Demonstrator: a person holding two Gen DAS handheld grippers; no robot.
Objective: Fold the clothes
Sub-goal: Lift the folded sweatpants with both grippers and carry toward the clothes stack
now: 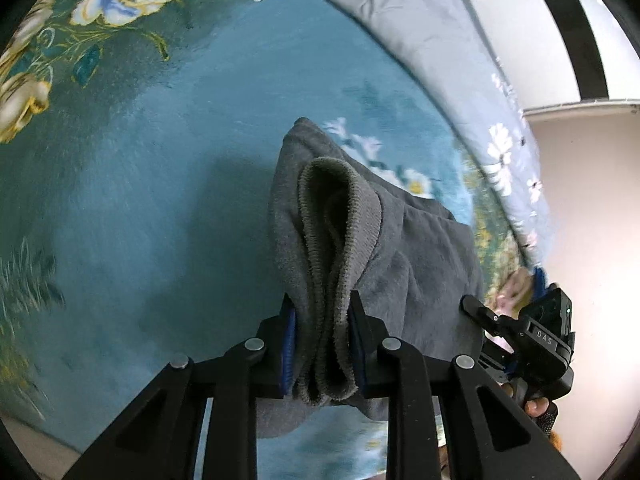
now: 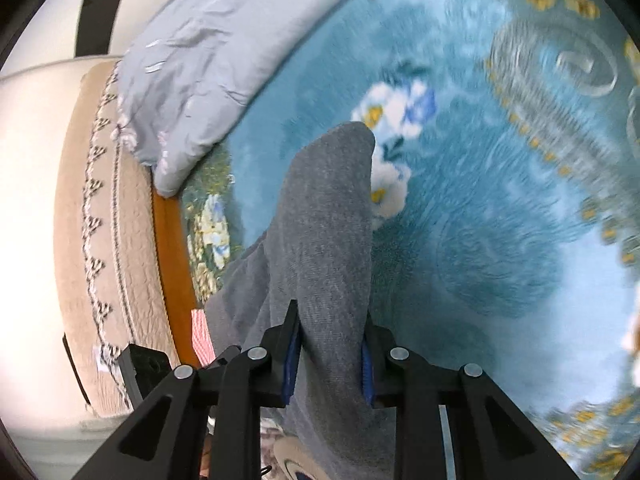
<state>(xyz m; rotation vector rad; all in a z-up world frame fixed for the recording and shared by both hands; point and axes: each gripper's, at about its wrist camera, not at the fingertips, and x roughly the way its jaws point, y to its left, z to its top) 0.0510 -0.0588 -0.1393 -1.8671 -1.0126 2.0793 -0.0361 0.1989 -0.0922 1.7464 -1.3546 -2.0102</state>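
A grey fleece garment [image 1: 384, 240] hangs above a teal floral bed cover [image 1: 168, 184]. My left gripper [image 1: 322, 312] is shut on a bunched fold of it, with the fuzzy inner side showing between the fingers. In the right wrist view the same grey garment [image 2: 328, 216] rises as a tall fold, and my right gripper [image 2: 330, 328] is shut on it. The right gripper's body [image 1: 532, 340] shows at the right edge of the left wrist view, held by a hand [image 1: 536, 404]. The garment's lower part is hidden behind both grippers.
A pale blue-grey quilt [image 2: 192, 64] lies bunched along the far side of the bed cover [image 2: 500, 240]. A beige patterned bed edge [image 2: 104, 216] with an orange wooden rail [image 2: 170, 248] runs at the left. White wall and a dark vertical strip [image 1: 580, 28] stand behind.
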